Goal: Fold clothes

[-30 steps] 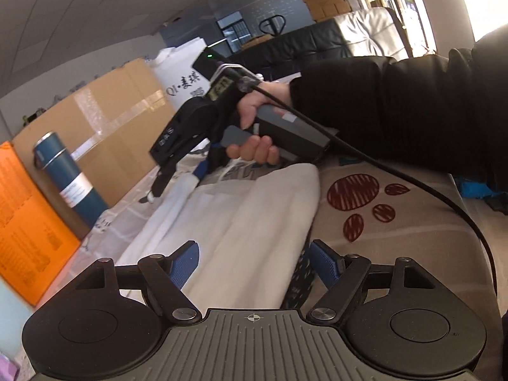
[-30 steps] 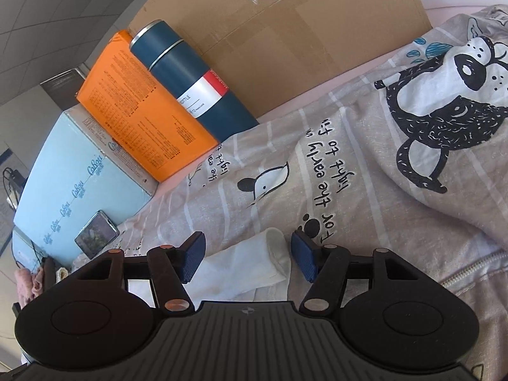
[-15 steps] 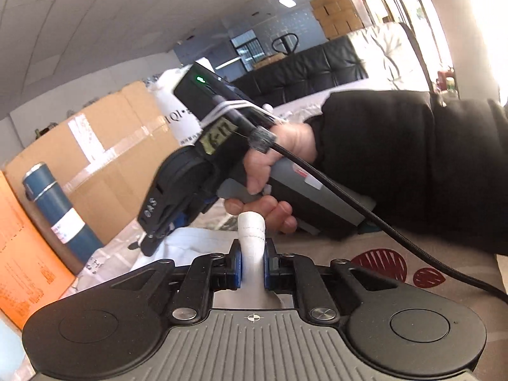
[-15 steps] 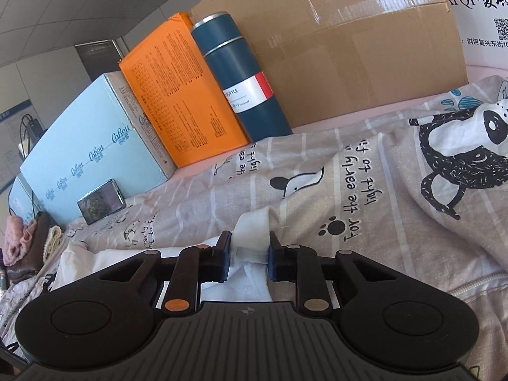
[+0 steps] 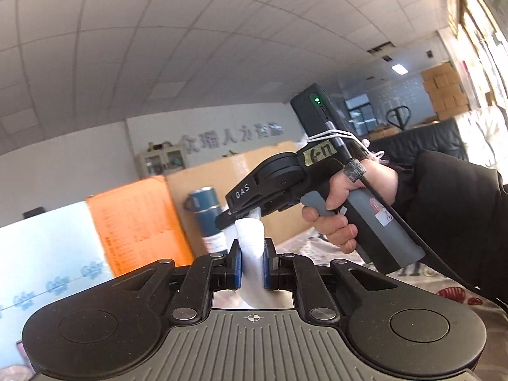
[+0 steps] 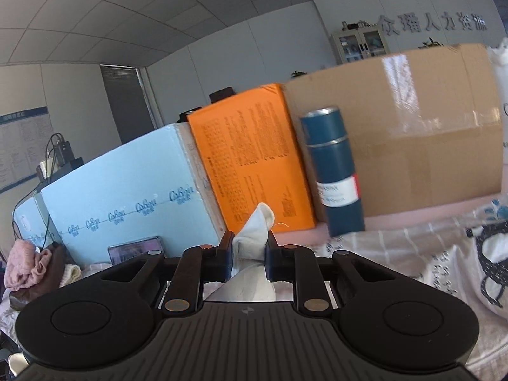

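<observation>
A white garment [image 5: 250, 244] is pinched between the blue pads of my left gripper [image 5: 252, 262], which is shut on it and raised. My right gripper [image 6: 247, 254] is shut on another white corner of the same garment [image 6: 255, 231]. In the left wrist view the right gripper [image 5: 254, 209] shows just ahead, held in a hand with a black sleeve, white cloth in its jaws. Most of the garment hangs below both grippers, out of sight.
A printed bed sheet [image 6: 412, 254] covers the surface below. Behind it stand a blue flask [image 6: 333, 171], an orange box [image 6: 250, 162], a light blue box [image 6: 127, 190] and a large cardboard box [image 6: 422, 133]. Pink and brown clothes [image 6: 28, 263] lie at the left.
Both grippers closed on the white garment and then lifted it off the bed; both views have tilted upward and the ceiling and far wall now show.
</observation>
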The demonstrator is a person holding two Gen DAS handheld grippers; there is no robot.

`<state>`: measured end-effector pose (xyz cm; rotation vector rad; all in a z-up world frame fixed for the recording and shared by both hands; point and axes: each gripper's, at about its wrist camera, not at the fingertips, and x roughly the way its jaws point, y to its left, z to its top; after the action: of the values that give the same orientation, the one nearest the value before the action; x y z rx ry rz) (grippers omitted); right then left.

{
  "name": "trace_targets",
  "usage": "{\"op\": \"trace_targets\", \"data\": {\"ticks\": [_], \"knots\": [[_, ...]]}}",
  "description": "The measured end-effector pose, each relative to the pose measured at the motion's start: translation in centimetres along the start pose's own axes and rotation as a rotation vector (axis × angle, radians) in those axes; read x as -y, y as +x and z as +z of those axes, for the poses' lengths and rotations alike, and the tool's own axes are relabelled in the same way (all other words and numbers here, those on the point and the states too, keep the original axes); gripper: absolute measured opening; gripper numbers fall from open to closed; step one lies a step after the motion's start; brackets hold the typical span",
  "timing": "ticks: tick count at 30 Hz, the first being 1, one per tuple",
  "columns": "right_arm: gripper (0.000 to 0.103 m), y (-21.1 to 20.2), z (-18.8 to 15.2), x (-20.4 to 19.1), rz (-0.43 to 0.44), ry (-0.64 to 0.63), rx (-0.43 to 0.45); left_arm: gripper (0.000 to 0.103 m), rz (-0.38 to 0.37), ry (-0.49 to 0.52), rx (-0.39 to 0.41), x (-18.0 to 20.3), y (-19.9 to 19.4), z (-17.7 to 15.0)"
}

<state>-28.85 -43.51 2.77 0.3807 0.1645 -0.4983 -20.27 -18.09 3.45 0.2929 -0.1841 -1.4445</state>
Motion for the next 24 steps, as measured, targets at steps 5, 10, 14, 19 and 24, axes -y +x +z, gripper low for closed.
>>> {"op": "trace_targets", "data": {"ticks": [5,10,14,19,24], "knots": [[0.017,3.5,0.7,-7.7,0.065,-0.097,-0.014,0.011,0.165,-0.070,-0.004,-4.2,-4.6,-1.1],[0.016,8.8,-1.2,-16.4,0.080,-0.247,-0.136,0.006,0.240,-0.139,-0.154,-7.2,-7.8,-4.4],[0.015,13.2,-5.0,-21.4,0.050,-0.346,-0.282,0.004,0.254,-0.280,-0.287,-8.9,-9.1,-7.7],[0.015,17.3,-9.5,-25.1,-0.025,-0.473,-0.407,0.004,0.207,-0.455,-0.360,-11.4,-11.1,-10.1],[0.036,18.3,-10.0,-26.0,0.001,-0.461,-0.448,0.007,0.151,-0.603,-0.422,-13.3,-11.5,-11.8]]}}
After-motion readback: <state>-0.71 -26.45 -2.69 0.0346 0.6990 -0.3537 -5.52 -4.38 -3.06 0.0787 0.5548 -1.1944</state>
